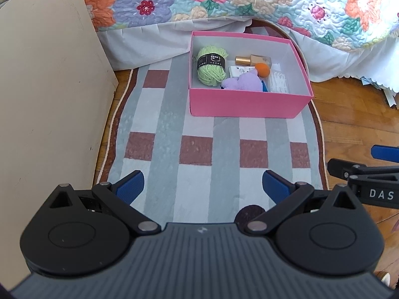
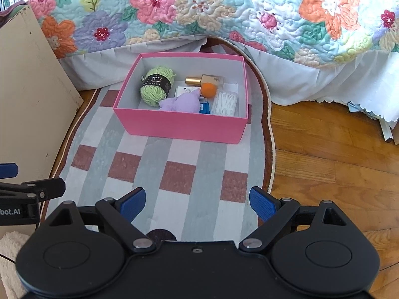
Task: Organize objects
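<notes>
Hovering low over the near end of the checked rug [image 1: 199, 129], the left gripper [image 1: 203, 186] had its blue pads spread wide with nothing between them. The right gripper [image 2: 198, 203] hung just beside it, its pads equally far apart and just as bare.

Further up the rug, toward its far end by the bed, sat the pink box [image 1: 247, 104], open at the top. A ball of green yarn [image 1: 212, 66] with a black band lay in its left far corner. A gold-capped bottle [image 2: 205, 80] lay on its side against the far wall, an orange ball [image 2: 209, 89] touching it. A purple plush toy [image 2: 180, 103] rested against the near wall at the middle, and a clear packet of white picks [image 2: 224, 103] lay toward the near right corner.

A floral quilt [image 2: 199, 12] draped down behind the box. A beige panel [image 1: 45, 99] stood along the rug's left edge, and wooden floor [image 2: 324, 149] showed to the right.
</notes>
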A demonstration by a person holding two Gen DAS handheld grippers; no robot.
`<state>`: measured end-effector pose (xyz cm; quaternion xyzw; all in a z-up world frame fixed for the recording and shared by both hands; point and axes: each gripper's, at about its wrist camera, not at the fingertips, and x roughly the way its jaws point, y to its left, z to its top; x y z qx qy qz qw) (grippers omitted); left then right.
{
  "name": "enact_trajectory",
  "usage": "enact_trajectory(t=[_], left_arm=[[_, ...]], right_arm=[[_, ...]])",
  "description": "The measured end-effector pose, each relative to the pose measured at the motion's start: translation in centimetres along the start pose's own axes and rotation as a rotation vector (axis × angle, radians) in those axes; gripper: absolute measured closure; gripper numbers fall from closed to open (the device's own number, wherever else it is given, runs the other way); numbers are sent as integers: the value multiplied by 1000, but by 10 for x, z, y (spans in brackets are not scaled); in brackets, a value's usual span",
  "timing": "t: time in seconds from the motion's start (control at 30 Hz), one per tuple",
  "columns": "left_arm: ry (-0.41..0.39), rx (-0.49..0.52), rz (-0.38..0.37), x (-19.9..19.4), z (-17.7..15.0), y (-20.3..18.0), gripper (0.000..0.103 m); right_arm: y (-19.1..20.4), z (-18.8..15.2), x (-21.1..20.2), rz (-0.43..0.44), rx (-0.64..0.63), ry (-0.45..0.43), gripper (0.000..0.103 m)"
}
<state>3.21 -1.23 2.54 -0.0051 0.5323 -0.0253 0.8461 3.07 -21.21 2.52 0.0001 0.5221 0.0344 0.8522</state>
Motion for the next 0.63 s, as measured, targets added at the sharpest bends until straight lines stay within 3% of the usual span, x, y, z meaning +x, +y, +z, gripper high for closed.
enact_trajectory(t=[0.63], left_arm=[[15,4,18,3,-3,4,0]], right_arm=[[0,-6,-4,-7,-9,3,10]])
